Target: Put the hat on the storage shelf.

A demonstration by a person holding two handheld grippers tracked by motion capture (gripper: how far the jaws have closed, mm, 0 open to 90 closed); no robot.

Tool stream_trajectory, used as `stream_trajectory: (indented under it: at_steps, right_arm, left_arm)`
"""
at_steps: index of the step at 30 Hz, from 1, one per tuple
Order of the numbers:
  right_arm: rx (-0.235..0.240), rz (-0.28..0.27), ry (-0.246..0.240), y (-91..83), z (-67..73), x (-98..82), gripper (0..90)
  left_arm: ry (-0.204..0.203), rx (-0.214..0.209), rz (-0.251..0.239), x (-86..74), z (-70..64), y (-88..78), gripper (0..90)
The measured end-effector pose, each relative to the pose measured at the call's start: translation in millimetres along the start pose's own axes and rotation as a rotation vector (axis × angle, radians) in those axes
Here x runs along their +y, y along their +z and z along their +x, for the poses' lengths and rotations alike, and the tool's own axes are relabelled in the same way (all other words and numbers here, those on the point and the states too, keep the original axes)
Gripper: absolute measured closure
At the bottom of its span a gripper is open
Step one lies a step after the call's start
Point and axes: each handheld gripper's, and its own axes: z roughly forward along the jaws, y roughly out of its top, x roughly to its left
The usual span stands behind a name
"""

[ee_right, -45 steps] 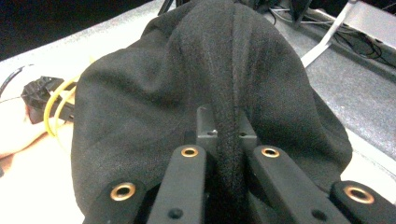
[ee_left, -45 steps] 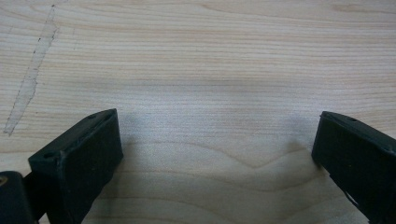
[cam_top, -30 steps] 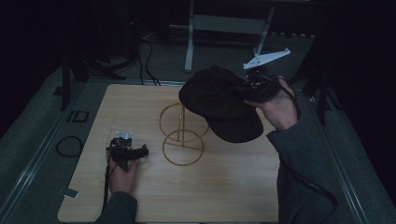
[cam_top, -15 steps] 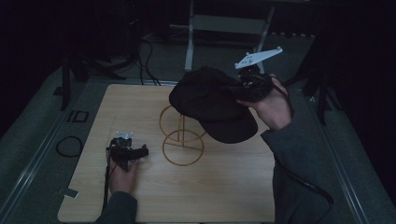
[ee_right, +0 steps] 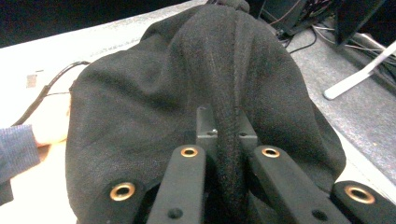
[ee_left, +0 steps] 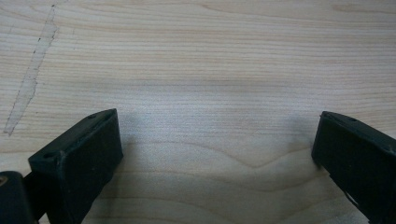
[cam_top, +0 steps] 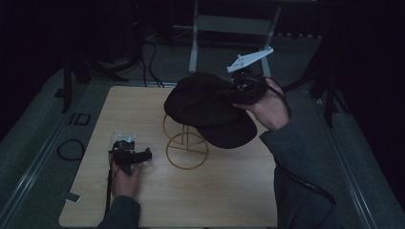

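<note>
You are carrying the black hat [cam_top: 205, 109] toward the wire stand [cam_top: 184, 143]: your right gripper [cam_top: 234, 90] has its jaws clamped on a fold of the hat, held just above the stand. Your left gripper [cam_top: 128, 155] rests on the table [cam_top: 215, 191] left of the stand, jaws wide apart and empty. Next, I judge, centre the crown over the stand's top loop, lower, then release.
</note>
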Motion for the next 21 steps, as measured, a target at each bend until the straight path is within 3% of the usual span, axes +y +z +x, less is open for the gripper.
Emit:
stream_trajectory:
  at_steps: [21]
  right_arm:
    - [0.067, 0.063, -0.055, 27.6, 9.1, 7.3, 85.5]
  left_arm:
    - [0.001, 0.001, 0.000, 0.0, 0.1, 0.0, 1.2]
